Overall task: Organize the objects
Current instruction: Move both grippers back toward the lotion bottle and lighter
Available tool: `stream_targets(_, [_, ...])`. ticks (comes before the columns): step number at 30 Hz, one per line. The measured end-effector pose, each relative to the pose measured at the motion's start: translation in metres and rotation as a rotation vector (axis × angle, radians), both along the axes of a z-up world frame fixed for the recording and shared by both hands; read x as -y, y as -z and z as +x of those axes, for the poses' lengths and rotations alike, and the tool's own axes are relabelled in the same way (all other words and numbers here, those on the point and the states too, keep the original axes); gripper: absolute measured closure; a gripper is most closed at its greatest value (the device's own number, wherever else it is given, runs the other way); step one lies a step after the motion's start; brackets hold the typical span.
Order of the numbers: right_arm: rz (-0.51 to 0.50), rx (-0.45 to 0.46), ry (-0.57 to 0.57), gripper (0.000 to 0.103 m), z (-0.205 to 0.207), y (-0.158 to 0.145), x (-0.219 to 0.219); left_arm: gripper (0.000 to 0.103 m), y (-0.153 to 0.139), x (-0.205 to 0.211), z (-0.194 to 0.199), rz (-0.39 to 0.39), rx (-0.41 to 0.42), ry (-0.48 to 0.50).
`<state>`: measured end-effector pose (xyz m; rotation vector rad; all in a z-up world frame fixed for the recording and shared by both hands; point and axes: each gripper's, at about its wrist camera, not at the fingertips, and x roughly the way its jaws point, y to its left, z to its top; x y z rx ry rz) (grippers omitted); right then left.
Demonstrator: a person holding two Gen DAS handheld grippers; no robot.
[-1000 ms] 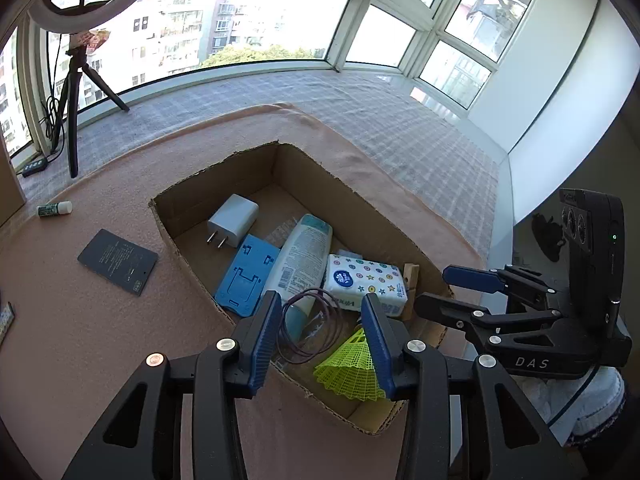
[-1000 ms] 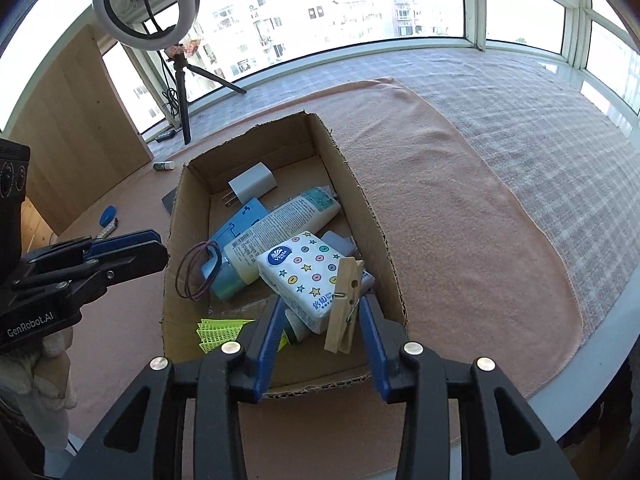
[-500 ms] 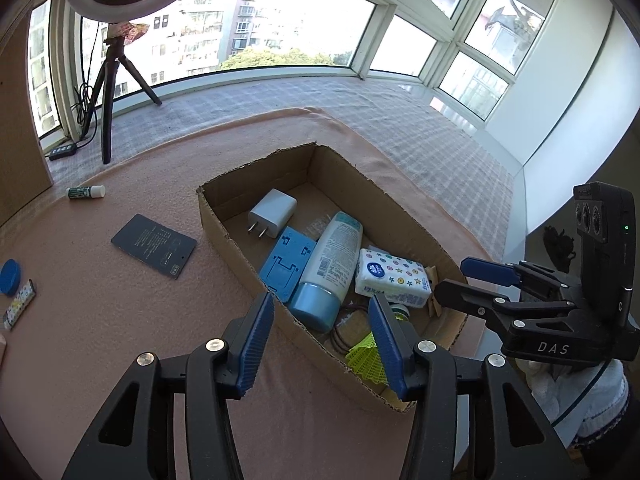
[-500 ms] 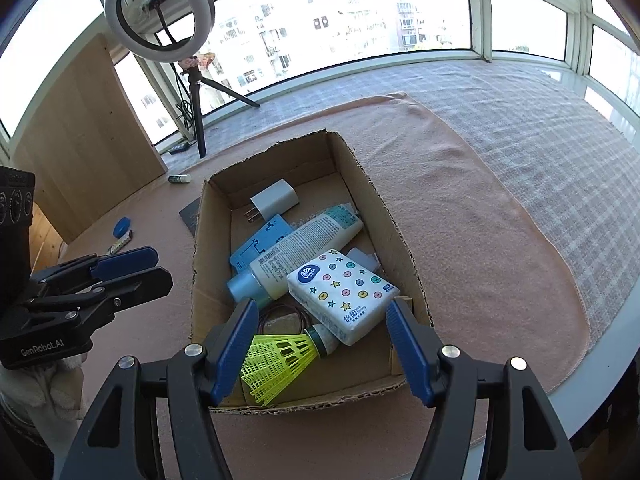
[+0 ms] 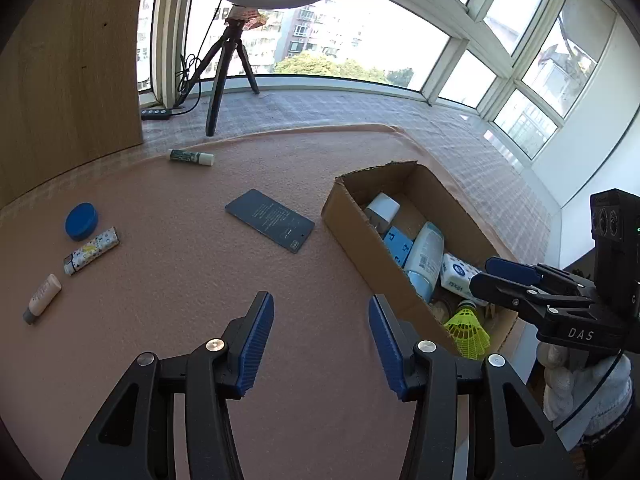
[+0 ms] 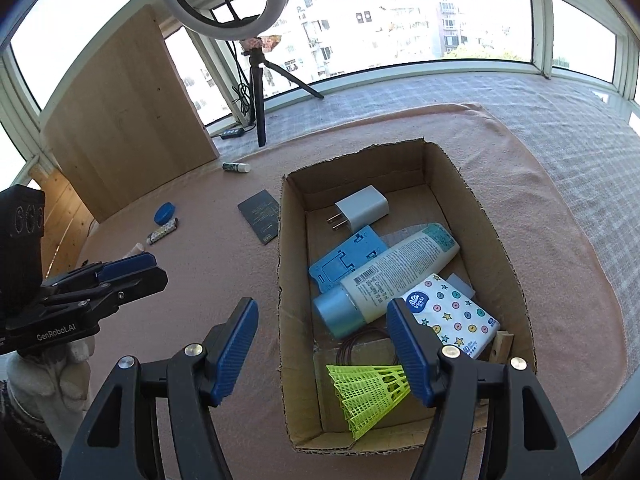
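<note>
The cardboard box (image 6: 496, 232) holds a white charger (image 6: 364, 210), a blue stand (image 6: 344, 258), a lotion tube (image 6: 400, 268), a patterned tissue pack (image 6: 452, 316), a yellow-green shuttlecock (image 6: 368, 388), hair ties (image 6: 352, 346) and a wooden clothespin (image 6: 502, 344). My right gripper (image 6: 320, 304) hovers open over the box's near left wall, holding nothing. My left gripper (image 5: 320, 300) is open and empty above bare pink cloth, left of the box (image 5: 360, 236). On the cloth lie a dark card (image 5: 270, 220), a blue lid (image 5: 81, 221), a patterned stick (image 5: 91, 250), a small tube (image 5: 42, 304) and a lip balm (image 5: 191, 156).
A ring light on a tripod (image 5: 228, 76) and a power strip (image 5: 158, 113) stand at the back by the windows. A wooden board (image 5: 68, 68) leans at the far left. The table's edge runs close behind the box on the right. A gloved hand (image 6: 44, 380) carries the left gripper.
The right gripper let go of the clothespin, which now lies in the box, then opened wider and pulled back. The left gripper swung left, from over the box to over the cloth.
</note>
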<state>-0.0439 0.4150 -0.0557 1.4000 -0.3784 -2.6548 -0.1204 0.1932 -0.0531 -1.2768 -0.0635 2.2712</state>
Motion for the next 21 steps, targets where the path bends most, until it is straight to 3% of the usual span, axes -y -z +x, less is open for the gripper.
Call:
stream_targets(12, [0.028, -0.034, -0.243, 0.040, -0.069, -0.015, 0.085, 0.050, 0.010, 0.117, -0.024, -0.076, 0.004, -0.201])
stream_targets(21, [0.014, -0.020, -0.403, 0.040, -0.128, -0.006, 0.157, 0.050, 0.027, 0.194, -0.050, -0.158, 0.017, -0.304])
